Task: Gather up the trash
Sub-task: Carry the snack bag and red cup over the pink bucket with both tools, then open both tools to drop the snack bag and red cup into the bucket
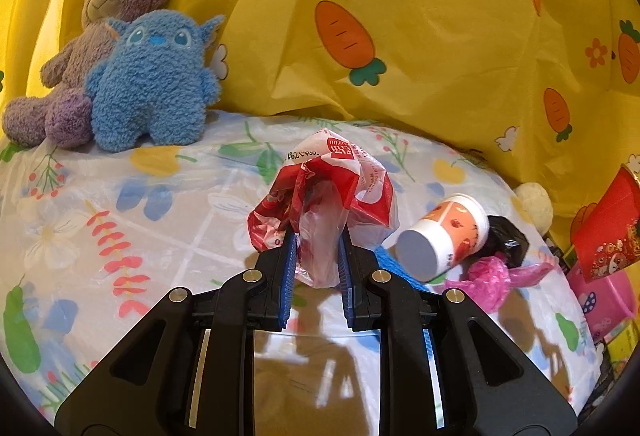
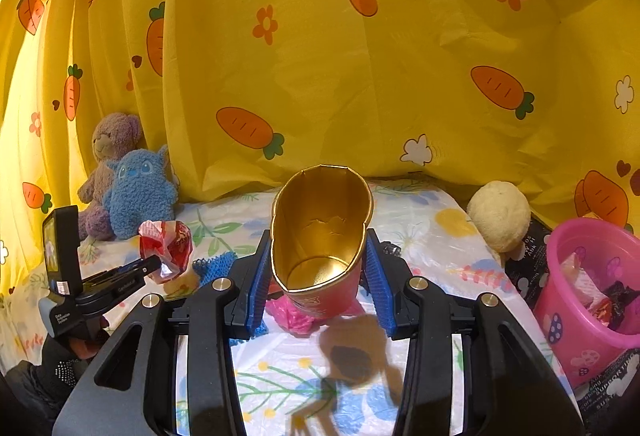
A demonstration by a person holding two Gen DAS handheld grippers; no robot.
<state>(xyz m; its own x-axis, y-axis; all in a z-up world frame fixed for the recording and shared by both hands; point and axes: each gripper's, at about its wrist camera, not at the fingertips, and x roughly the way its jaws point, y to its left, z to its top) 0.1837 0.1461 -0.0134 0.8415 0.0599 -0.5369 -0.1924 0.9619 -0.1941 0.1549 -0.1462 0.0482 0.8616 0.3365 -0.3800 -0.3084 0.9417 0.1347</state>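
My left gripper [image 1: 318, 240] is shut on a crumpled red and white plastic bag [image 1: 332, 188], held above the bed; it also shows in the right wrist view [image 2: 166, 248]. My right gripper [image 2: 318, 256] is shut on a red paper cup with a gold inside [image 2: 320, 232], squeezed oval, mouth toward the camera. A white and orange paper cup [image 1: 444, 236] lies on its side right of the left gripper, beside a black bag [image 1: 508, 236] and a pink plastic bag [image 1: 492, 276]. The pink bag shows under the red cup [image 2: 292, 316].
A pink bin [image 2: 592, 300] with trash inside stands right of the bed. Two plush toys, purple [image 1: 100, 48] and blue [image 1: 152, 76], sit at the back left. A cream plush [image 2: 500, 216] lies at the bed's right edge. A yellow carrot curtain [image 2: 360, 76] hangs behind.
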